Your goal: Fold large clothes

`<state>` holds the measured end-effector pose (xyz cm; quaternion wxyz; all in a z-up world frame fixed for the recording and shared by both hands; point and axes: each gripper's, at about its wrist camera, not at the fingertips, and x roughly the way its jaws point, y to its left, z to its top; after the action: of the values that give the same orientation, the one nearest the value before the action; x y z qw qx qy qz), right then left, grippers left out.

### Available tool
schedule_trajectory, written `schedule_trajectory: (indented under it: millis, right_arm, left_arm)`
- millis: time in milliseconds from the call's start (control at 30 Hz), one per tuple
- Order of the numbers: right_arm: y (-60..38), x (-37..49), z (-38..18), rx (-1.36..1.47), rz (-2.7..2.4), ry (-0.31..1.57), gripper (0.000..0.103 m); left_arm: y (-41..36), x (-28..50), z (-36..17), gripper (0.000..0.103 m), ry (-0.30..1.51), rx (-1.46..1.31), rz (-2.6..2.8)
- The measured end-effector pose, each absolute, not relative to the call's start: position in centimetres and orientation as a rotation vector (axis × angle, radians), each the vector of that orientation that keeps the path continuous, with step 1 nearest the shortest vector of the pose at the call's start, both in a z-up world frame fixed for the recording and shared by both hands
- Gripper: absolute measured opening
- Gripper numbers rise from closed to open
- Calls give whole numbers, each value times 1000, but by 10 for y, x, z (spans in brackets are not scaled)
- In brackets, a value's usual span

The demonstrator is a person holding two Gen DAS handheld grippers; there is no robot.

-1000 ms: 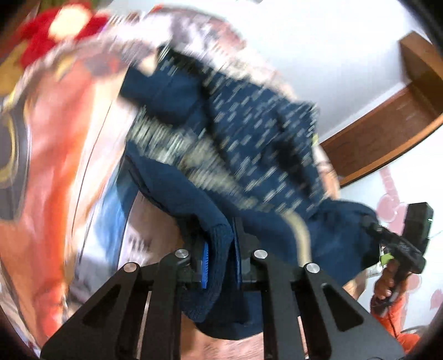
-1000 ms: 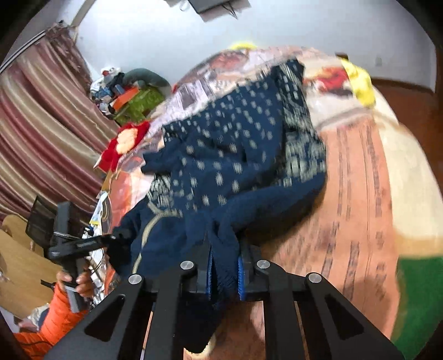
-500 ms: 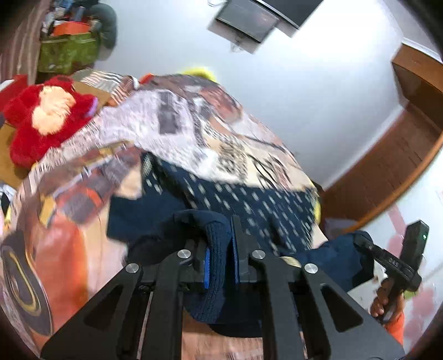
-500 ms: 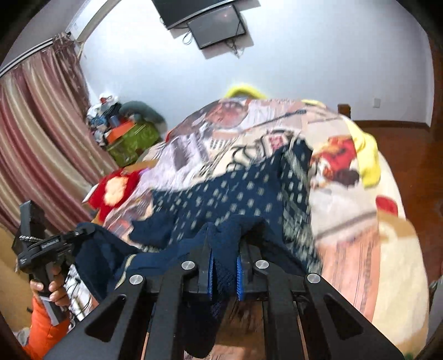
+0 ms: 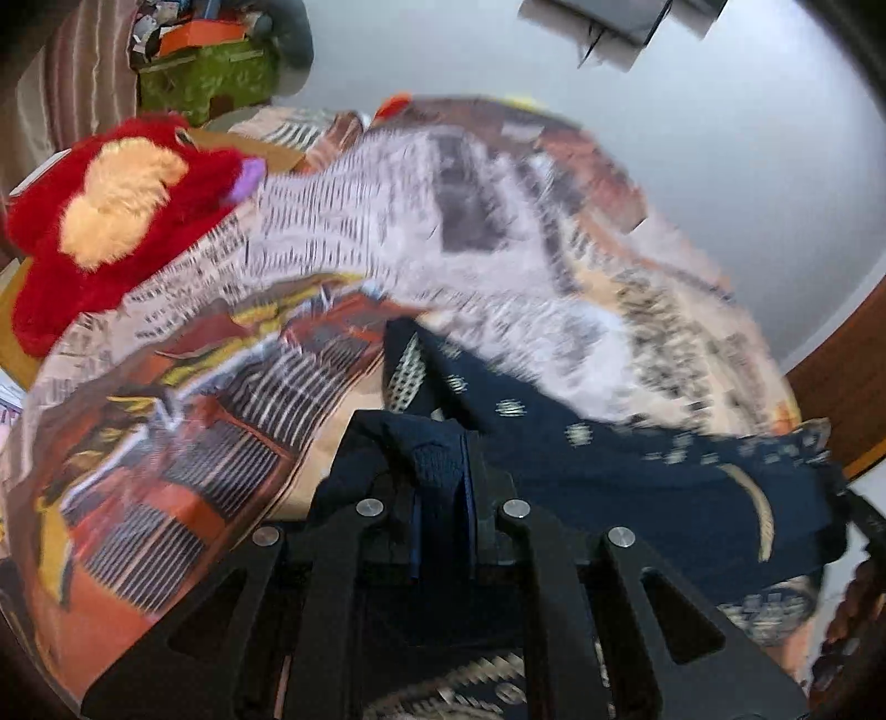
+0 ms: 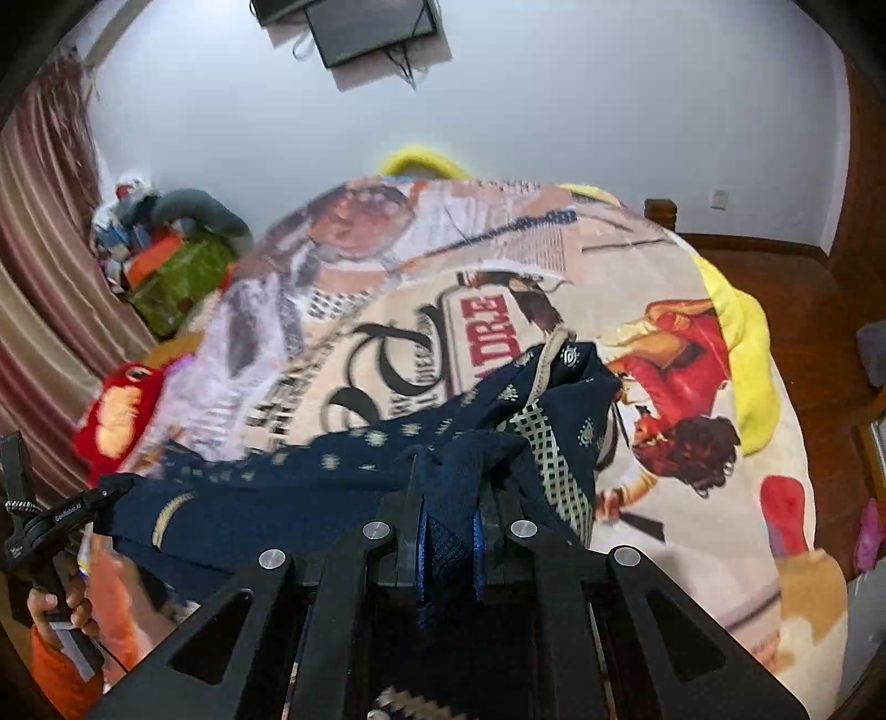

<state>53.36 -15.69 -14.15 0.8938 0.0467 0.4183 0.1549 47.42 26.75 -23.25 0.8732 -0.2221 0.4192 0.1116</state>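
A large navy garment with small pale motifs and a cream border hangs stretched between my two grippers, above a bed covered by a printed blanket. My left gripper is shut on a bunched navy edge of it. My right gripper is shut on the other edge of the garment. In the right wrist view the left gripper shows at far left, held by a hand in an orange sleeve. Most of the cloth drops out of sight below the fingers.
A red and tan plush toy lies at the bed's left edge. A green box with clutter stands by striped curtains. A screen hangs on the white wall. Wooden floor lies to the right of the bed.
Both grippers have swept back along the bed with the garment, dragging it off the blanket until only its far end lies there. Both views now take in the wall and the screen.
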Motion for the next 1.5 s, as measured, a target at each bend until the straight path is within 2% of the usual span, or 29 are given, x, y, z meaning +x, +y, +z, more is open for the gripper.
schedule_trajectory:
  millis: [200,400,667,867,900,933,1000,1200,1267,1333,1400,1500]
  right_arm:
    - [-143,532,-160,-102,314,802,10]
    - [-140,514,-156,-257,329,779,10]
    - [-151,497,-145,-286,313,795,11]
    - [-159,489,-129,-263,302,795,12]
    - [-158,487,-126,-272,307,790,12]
    - [-158,484,-124,-283,308,785,12]
    - [-158,480,-119,-311,297,776,12]
    - [-173,483,-120,-274,268,802,12]
    - [-174,484,-123,-310,212,786,26]
    - [-174,484,-124,-383,72,722,50]
    - [-179,483,-120,-433,-26,653,63]
    - [-195,483,-113,-330,46,693,66]
  left_arm:
    - [261,494,-263,15,947,-372,263]
    - [252,487,-248,22,946,-261,255]
    - [236,475,-221,30,996,-35,206]
    - [249,475,-226,34,1070,-138,203]
    - [254,475,-228,37,1082,-157,214]
    - [257,475,-230,60,1087,-136,275]
    - [261,471,-231,88,1050,-55,393]
    - [266,451,-232,84,1045,9,419]
    - [256,440,-225,84,1018,13,353]
    - [244,431,-214,84,984,-2,295]
    - [229,425,-201,84,952,-31,221]
    - [202,419,-186,84,902,-90,117]
